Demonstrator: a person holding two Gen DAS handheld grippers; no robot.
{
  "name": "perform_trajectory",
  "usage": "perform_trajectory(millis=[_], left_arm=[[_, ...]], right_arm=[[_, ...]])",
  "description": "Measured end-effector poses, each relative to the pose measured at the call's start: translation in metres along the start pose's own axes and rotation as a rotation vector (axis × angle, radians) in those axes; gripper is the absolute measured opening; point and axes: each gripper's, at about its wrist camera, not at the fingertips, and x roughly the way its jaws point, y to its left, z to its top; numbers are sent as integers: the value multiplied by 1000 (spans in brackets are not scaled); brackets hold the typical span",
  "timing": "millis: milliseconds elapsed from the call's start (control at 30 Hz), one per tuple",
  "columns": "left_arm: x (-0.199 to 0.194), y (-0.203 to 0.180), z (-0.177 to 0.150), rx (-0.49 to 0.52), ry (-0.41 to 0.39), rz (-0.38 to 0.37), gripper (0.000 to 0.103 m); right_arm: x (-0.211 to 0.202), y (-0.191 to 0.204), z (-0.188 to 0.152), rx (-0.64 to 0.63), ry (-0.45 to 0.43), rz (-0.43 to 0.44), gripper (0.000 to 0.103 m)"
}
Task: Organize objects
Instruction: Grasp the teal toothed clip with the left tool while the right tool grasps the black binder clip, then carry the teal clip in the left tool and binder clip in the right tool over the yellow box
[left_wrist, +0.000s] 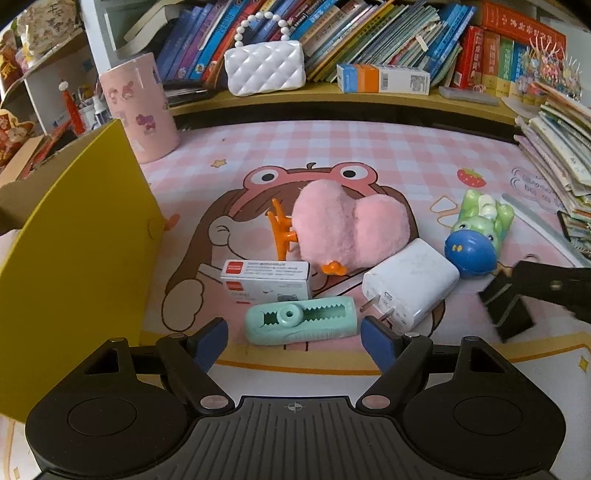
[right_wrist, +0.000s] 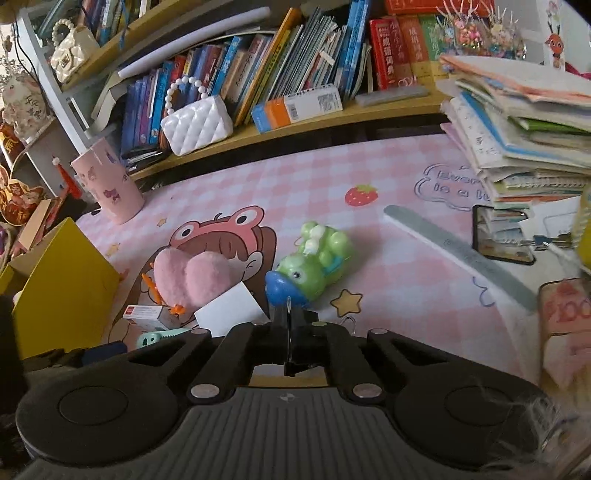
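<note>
Two handheld grippers over a cluttered table with a pink checked mat.

The left gripper (left_wrist: 294, 336) has its fingers spread, pressing on nothing, with a mint green clip (left_wrist: 301, 320) lying between them. Just behind the clip sit a small white box (left_wrist: 266, 282), a white charger (left_wrist: 410, 282) and a pink plush toy (left_wrist: 349, 227). The right gripper (right_wrist: 289, 328) has its fingers clenched on a thin black binder clip (right_wrist: 288, 345), just in front of a green toy (right_wrist: 312, 264).

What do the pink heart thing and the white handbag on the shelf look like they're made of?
Pink heart: looks like soft plush, matte, with a fuzzy fluffy outline. Handbag: probably glossy plastic or faux leather, with bright highlights on its quilted ridges and a pearl-like bead handle.
</note>
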Motion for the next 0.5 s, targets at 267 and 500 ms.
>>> perform_trajectory(millis=[267,500], left_arm=[[-7,2,1,-13,-28,-13,69],[-57,18,-12,-37,-67,-87,69]], right_arm=[[-14,3,-7,-15,-3,-21,2],[-30,17,-20,-39,-4,-26,2]])
